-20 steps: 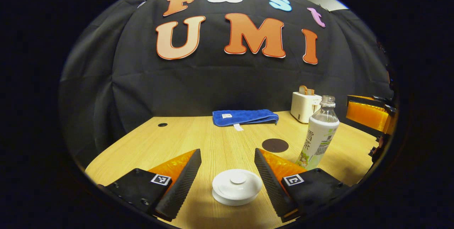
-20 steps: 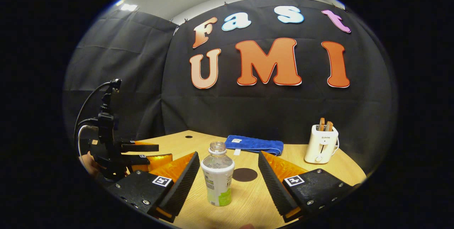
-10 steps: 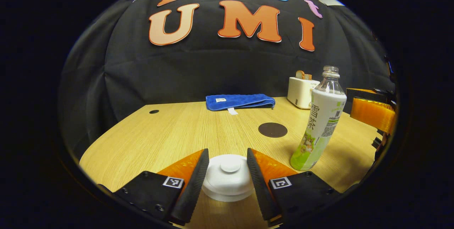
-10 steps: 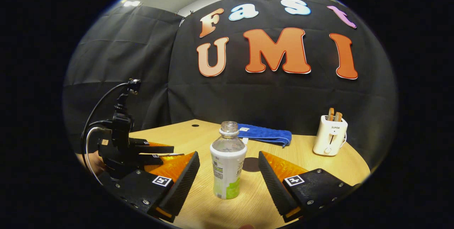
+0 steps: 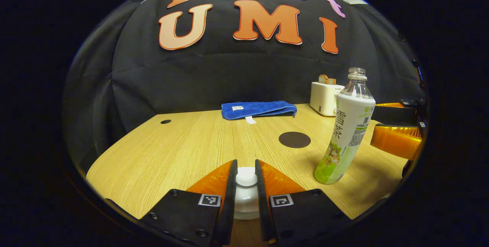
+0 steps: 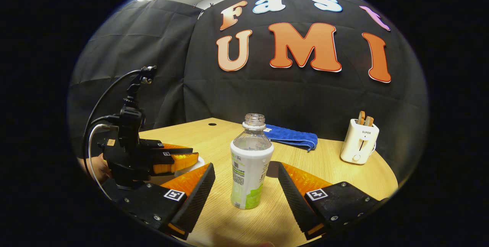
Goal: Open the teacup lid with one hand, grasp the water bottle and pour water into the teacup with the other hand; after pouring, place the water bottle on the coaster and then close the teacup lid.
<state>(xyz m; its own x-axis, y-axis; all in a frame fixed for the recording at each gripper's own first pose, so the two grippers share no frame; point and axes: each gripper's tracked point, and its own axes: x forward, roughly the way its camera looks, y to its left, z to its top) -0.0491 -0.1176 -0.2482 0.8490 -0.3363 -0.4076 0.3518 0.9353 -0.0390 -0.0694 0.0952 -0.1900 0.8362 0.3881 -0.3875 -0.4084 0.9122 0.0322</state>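
White lid knob pinched by left tongs, right tongs flanking bottle

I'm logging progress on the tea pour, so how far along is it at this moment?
Early. The left claw is pinching the knob of the teacup lid, which sits on the cup. The right claw is open around the upright water bottle. Lifting, pouring, setting the bottle on the coaster and re-lidding remain.
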